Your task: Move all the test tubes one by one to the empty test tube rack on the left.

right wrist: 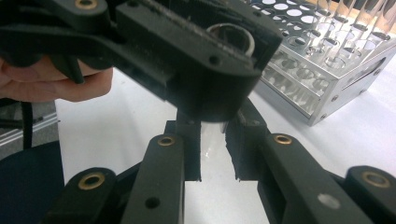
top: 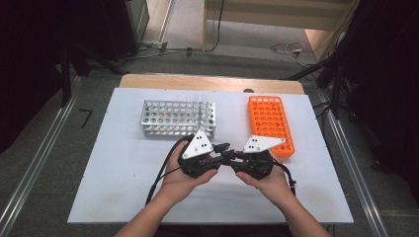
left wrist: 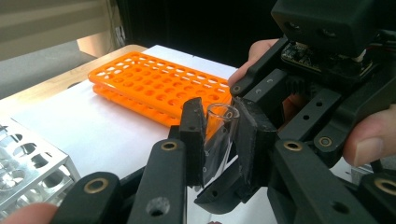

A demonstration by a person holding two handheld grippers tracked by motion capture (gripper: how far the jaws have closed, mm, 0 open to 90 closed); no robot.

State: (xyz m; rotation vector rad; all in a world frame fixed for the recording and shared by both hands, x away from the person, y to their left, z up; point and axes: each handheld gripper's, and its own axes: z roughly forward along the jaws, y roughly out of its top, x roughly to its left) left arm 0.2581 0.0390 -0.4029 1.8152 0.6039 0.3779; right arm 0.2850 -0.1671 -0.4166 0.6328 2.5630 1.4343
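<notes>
Between both grippers, clear glass tube (left wrist: 219,140)

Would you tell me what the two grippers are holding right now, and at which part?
Both hold one clear test tube. The left gripper clamps it near the open rim; the right gripper grips it lower down the glass.

Even overhead light fell bright on the white table (top: 123,187), while the room's far left and right stayed dark. Both gripper views were soft, their nearest jaws blurred, with glare on the metal rack (right wrist: 327,70).
</notes>
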